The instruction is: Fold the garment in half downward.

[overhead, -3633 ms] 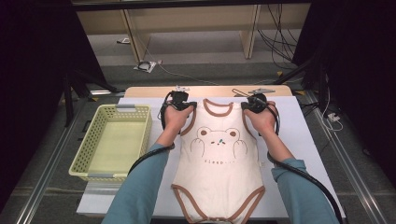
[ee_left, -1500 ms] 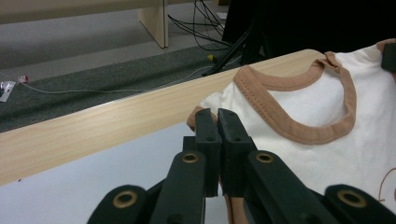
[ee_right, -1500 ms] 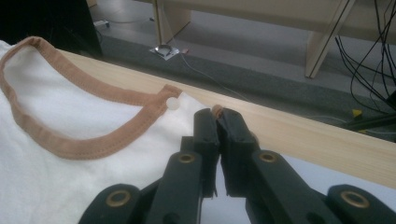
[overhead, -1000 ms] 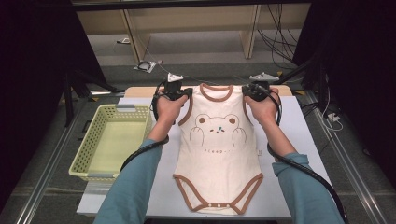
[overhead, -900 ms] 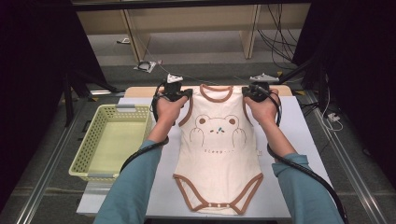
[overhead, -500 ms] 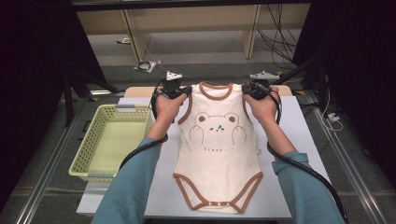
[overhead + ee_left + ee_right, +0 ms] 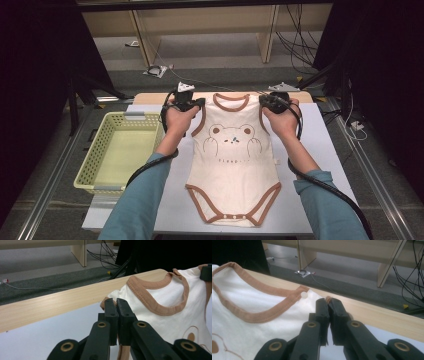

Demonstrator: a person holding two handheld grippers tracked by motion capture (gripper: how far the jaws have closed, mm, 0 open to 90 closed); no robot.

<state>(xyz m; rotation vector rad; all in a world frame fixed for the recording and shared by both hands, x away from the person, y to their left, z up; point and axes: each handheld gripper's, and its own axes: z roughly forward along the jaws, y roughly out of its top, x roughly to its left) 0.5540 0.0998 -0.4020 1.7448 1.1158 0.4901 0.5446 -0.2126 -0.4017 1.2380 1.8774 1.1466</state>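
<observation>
We have the cream baby bodysuit (image 7: 233,165) spread flat on the white desk (image 7: 320,150), filling the middle of the high view, neckline toward the top of the frame. It looks light, soft and floppy, so we judge it will sag wherever unsupported; the shoulder straps are the sensible hold. The left gripper (image 7: 115,305) has its jaws pinched shut on one strap, the right gripper (image 7: 327,303) likewise on the other. A yellow basket (image 7: 122,150) sits at left.
</observation>
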